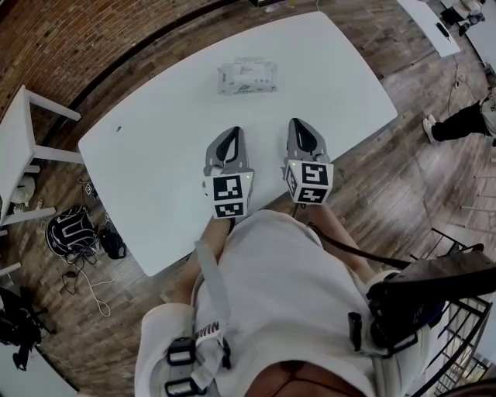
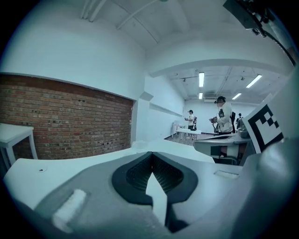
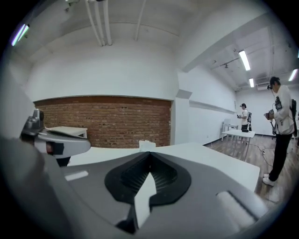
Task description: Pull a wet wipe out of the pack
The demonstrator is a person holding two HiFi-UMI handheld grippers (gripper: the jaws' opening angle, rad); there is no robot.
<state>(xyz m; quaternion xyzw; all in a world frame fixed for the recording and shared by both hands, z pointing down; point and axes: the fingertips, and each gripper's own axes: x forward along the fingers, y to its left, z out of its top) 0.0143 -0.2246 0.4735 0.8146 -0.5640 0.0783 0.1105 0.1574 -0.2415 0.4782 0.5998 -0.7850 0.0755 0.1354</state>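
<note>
The wet wipe pack (image 1: 246, 77), white and flat, lies on the far part of the white table (image 1: 155, 155). Both grippers hover side by side over the table's near edge, close to my body and well short of the pack. My left gripper (image 1: 232, 133) (image 2: 152, 154) is shut, its tips meeting with nothing between them. My right gripper (image 1: 298, 124) (image 3: 149, 153) is shut the same way and holds nothing. In the right gripper view a corner of the pack (image 3: 146, 145) shows just beyond the tips.
A small white side table (image 1: 23, 147) stands to the left, with a helmet and cables (image 1: 70, 233) on the wooden floor beside it. Another person's legs (image 1: 457, 120) are at the right. A further table (image 1: 426, 23) stands at the top right.
</note>
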